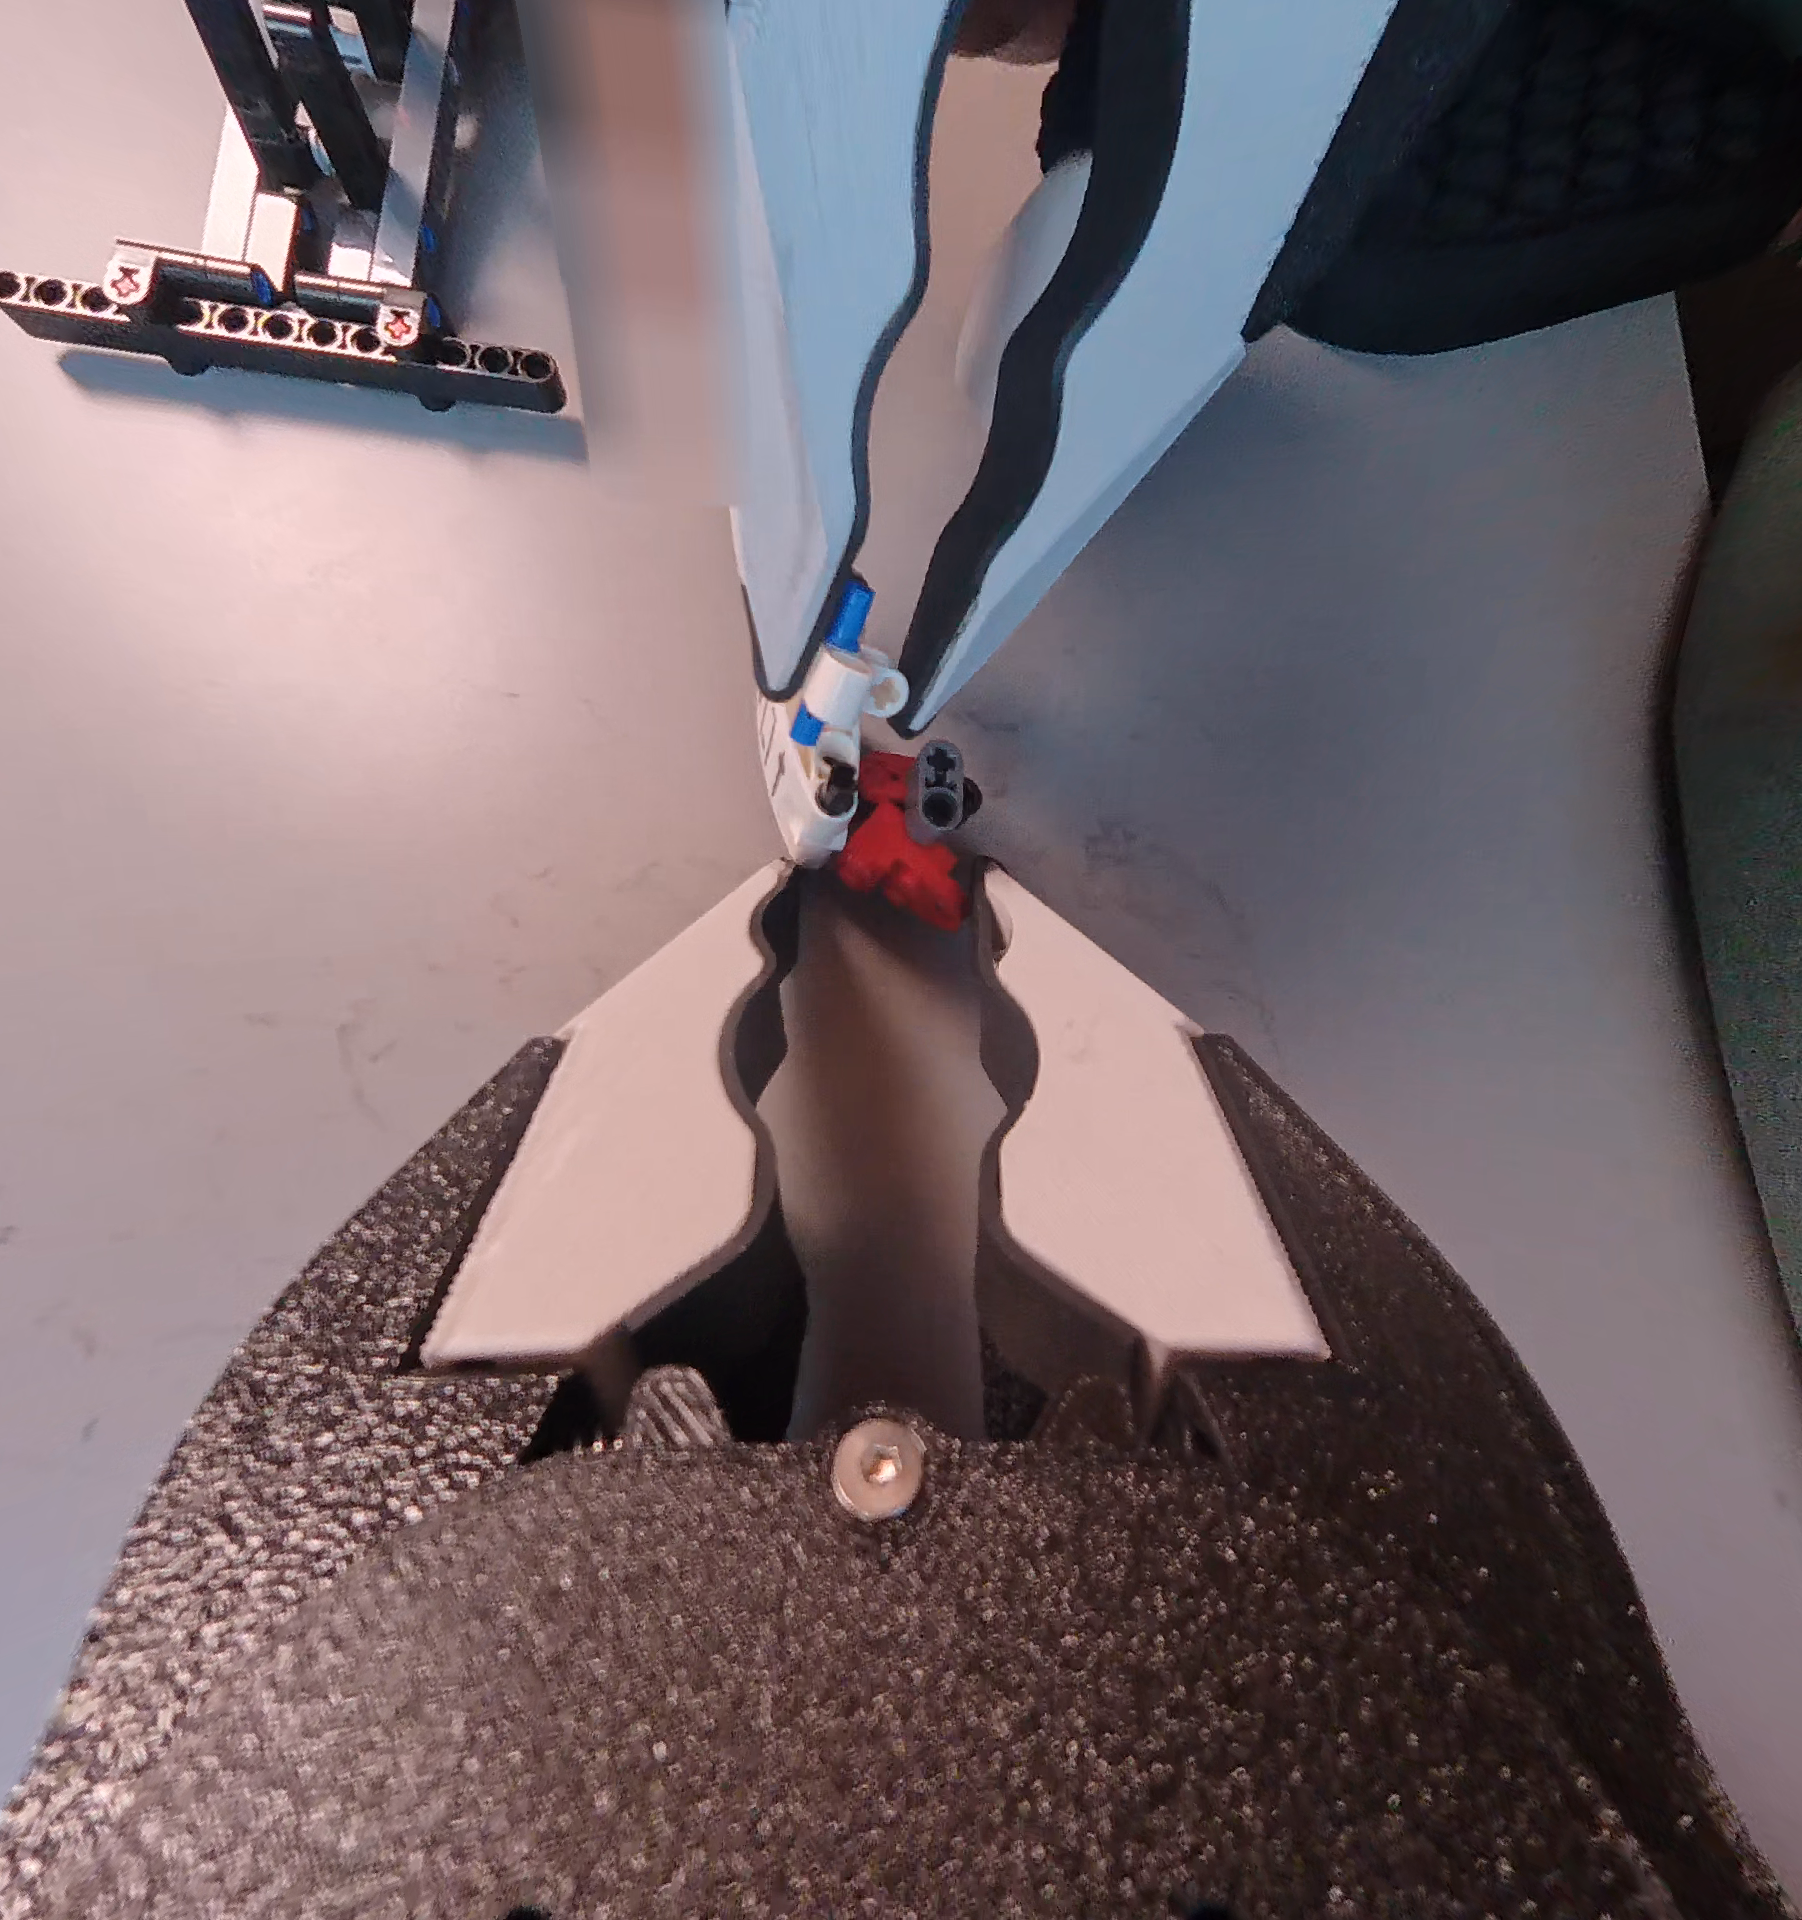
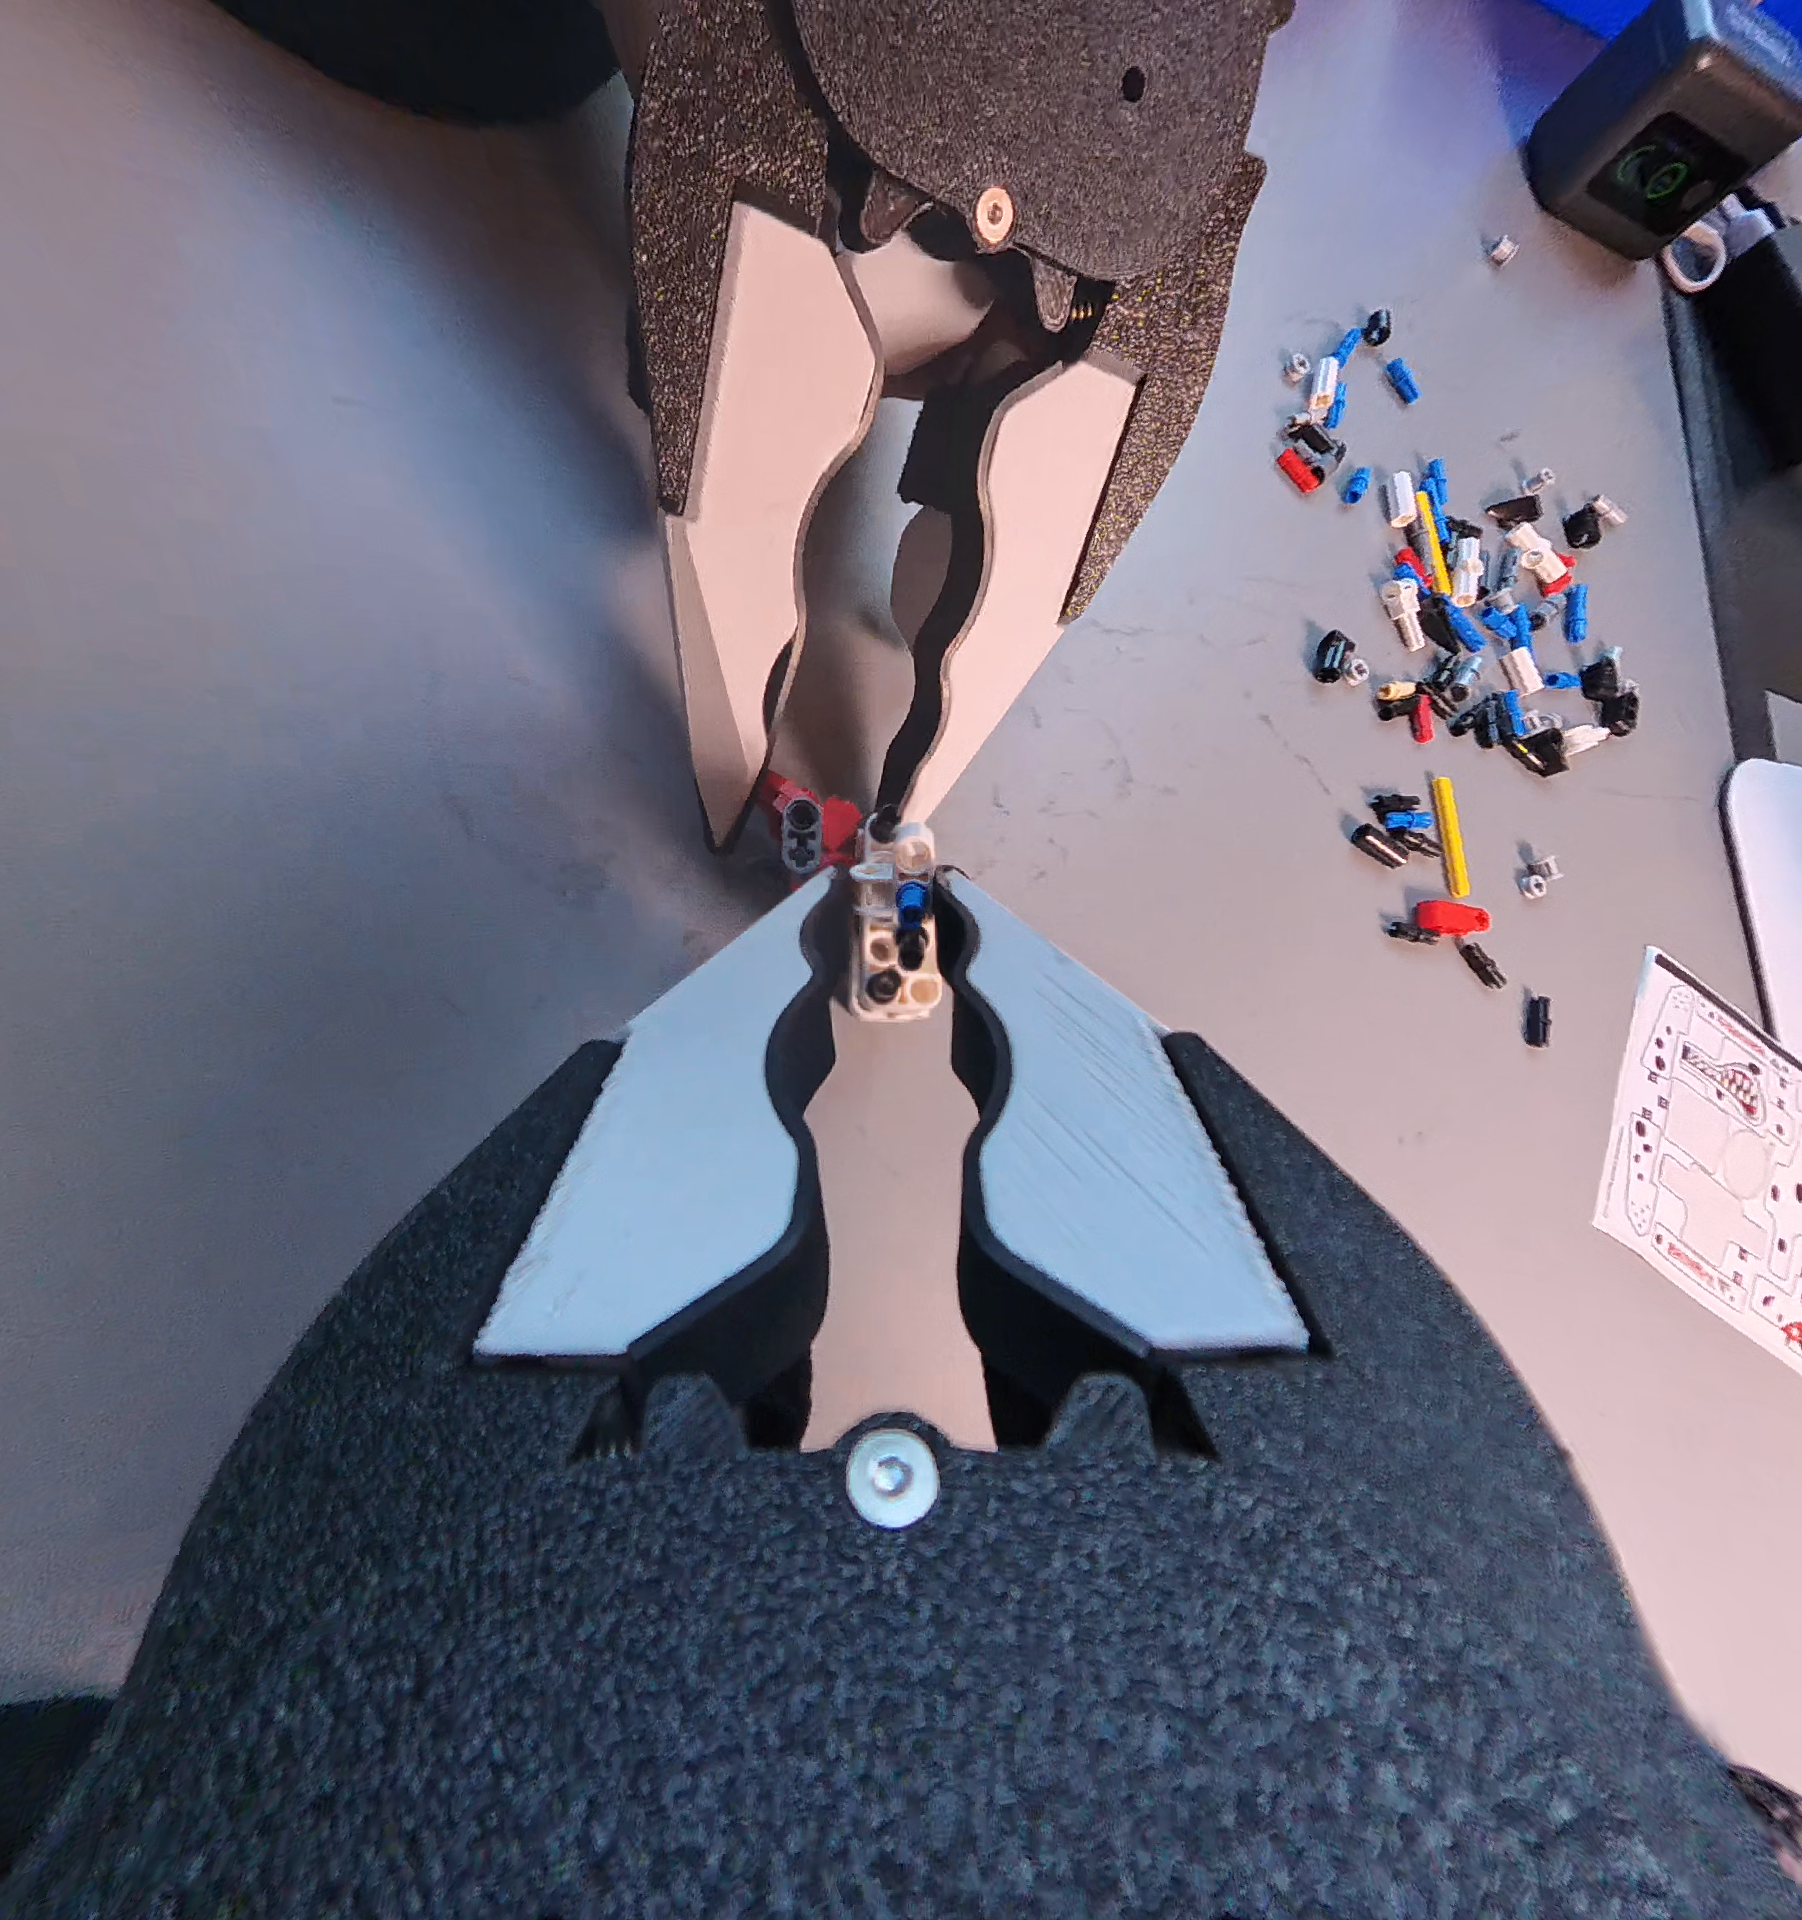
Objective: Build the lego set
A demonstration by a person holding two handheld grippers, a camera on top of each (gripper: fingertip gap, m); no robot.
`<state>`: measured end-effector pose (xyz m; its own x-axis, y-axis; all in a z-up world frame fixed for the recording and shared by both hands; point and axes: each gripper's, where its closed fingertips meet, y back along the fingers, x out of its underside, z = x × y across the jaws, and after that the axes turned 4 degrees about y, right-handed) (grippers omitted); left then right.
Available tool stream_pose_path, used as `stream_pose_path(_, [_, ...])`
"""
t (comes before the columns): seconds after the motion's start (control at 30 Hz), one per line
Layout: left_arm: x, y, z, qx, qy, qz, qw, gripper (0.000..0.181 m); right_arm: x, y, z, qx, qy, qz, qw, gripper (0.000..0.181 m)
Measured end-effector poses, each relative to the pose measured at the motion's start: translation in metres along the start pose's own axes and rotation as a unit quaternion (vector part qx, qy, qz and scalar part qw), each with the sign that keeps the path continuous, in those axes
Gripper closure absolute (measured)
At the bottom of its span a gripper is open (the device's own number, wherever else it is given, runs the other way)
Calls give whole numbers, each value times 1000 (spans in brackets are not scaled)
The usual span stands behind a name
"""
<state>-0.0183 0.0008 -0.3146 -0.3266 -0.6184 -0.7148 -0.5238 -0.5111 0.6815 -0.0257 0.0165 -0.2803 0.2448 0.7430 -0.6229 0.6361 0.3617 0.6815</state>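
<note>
My left gripper [image 1: 886,873] is shut on a small red piece [image 1: 902,862] with a dark grey connector [image 1: 938,795] on its far end. My right gripper [image 1: 850,701] comes in from the top, shut on a white beam with blue and black pins [image 1: 840,691]. The two pieces meet tip to tip just above the grey table. In the right wrist view, my right gripper [image 2: 889,883] holds the white beam [image 2: 892,961] upright between its fingertips. The left gripper [image 2: 809,826] faces it, holding the red piece [image 2: 772,795] and grey connector [image 2: 801,826].
A partly built black and white model [image 1: 253,260] lies at the far left of the table. A pile of loose small pieces [image 2: 1468,603], a yellow axle [image 2: 1448,831], a sticker sheet [image 2: 1738,1174] and a black device [image 2: 1666,135] lie to the right. Left tips to right tips: about 4 cm.
</note>
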Motion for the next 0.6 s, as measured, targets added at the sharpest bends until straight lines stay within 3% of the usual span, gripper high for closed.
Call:
stream_pose_path(0.27, [-1,22,-1,16,19,-24,999,142,-6,9,-2,-55,16,30,998,166])
stream_pose_path(0.43, [-35,41,-3,10,11,-121,993,153,-16,8,-2,-89,17,32,995,166])
stream_pose_path(0.6, [-42,47,-7,-6,-15,-137,990,169,-26,5,0,-103,11,21,994,166])
